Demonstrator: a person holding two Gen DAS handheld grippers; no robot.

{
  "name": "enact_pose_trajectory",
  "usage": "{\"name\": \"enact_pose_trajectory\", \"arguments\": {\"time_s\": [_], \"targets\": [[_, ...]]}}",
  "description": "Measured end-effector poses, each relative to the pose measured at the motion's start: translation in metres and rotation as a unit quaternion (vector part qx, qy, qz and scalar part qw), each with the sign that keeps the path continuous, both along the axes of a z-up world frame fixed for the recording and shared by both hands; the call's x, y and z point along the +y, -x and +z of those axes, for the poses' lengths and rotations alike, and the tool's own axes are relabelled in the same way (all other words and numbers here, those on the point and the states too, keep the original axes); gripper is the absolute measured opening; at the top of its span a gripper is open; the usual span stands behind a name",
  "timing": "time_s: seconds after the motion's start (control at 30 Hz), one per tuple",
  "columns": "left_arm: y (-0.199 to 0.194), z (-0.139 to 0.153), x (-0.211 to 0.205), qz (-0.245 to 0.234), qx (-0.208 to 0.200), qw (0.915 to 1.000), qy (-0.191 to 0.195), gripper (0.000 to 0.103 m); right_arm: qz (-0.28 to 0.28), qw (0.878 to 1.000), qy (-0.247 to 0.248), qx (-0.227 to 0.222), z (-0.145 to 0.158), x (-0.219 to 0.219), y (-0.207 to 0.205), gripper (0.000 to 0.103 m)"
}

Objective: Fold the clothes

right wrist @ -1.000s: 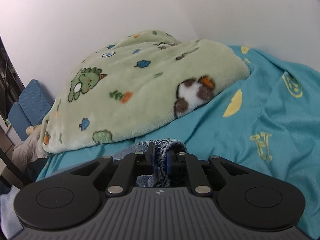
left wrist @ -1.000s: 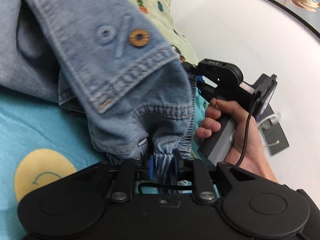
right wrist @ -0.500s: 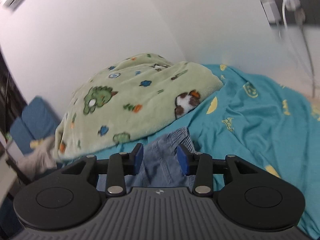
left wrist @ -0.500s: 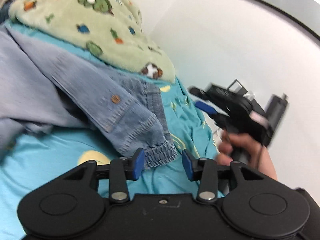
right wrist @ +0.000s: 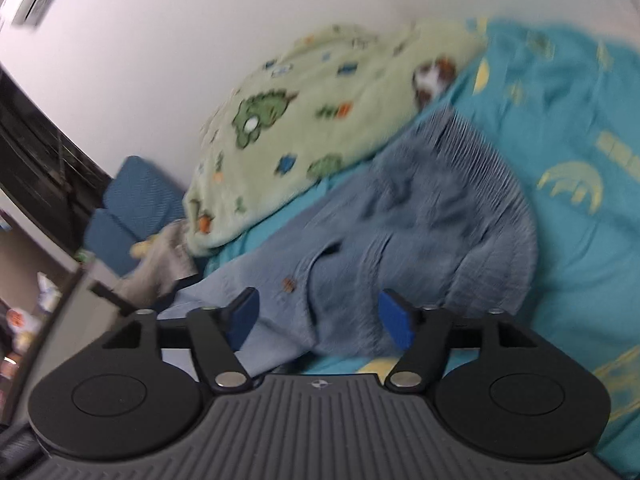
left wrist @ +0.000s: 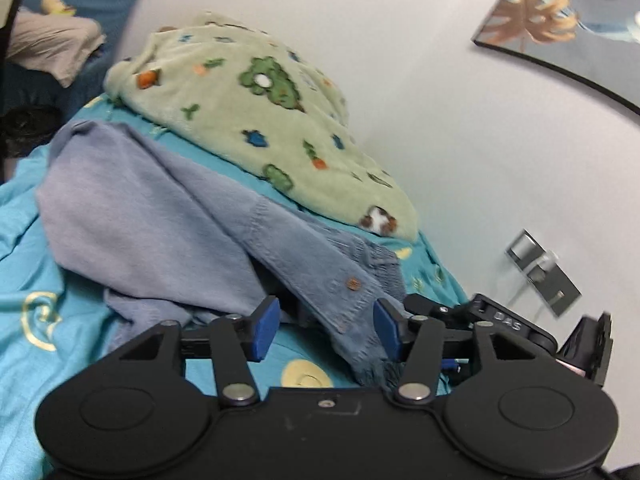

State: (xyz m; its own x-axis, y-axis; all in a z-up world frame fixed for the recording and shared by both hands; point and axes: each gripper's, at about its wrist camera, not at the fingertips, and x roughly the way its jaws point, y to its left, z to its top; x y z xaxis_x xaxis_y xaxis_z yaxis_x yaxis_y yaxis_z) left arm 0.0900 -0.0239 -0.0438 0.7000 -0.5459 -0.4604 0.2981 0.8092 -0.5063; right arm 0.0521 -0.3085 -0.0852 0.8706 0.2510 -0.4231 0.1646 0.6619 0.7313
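A blue denim garment (left wrist: 304,264) with a brown button lies crumpled on the teal bedsheet (left wrist: 24,240), draped over a pale lilac garment (left wrist: 132,216). My left gripper (left wrist: 326,330) hovers just in front of its elastic hem; its jaws are opening, and the hem lies loose against the right blue pad without being pinched. In the right wrist view the same denim garment (right wrist: 420,220) is spread out ahead. My right gripper (right wrist: 320,318) is above its near edge, jaws opening wide, with nothing pinched. The right gripper's black body (left wrist: 504,328) shows beside my left one.
A green fleece blanket (left wrist: 256,112) with dinosaur prints is heaped behind the clothes against the white wall. A wall socket (left wrist: 544,276) and a framed picture (left wrist: 568,28) are on the right. Blue cushions (right wrist: 136,204) and shelves lie beyond the bed's far end.
Both grippers let go of the denim hem, opened, and drew back and up. The garment dropped onto the bed and now lies farther ahead in both views.
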Motion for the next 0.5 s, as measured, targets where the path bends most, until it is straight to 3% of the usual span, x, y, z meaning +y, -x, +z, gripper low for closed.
{"name": "enact_pose_trajectory", "arguments": {"time_s": [0.07, 0.13, 0.43, 0.5], "targets": [[-0.003, -0.008, 0.008, 0.019, 0.017, 0.9995, 0.018, 0.049, 0.006, 0.999, -0.048, 0.008, -0.012, -0.001, -0.004, 0.082], [-0.008, -0.015, 0.013, 0.034, 0.031, 0.9985, 0.029, 0.049, -0.005, 0.996, -0.089, 0.02, -0.023, -0.006, -0.011, 0.086], [-0.019, -0.028, 0.023, 0.071, 0.054, 0.9951, 0.042, 0.049, -0.064, 0.963, -0.26, 0.034, -0.063, -0.035, -0.039, 0.09], [-0.02, -0.03, 0.023, 0.074, 0.056, 0.9947, 0.045, 0.049, -0.066, 0.96, -0.27, 0.032, -0.066, -0.04, -0.044, 0.088]]}}
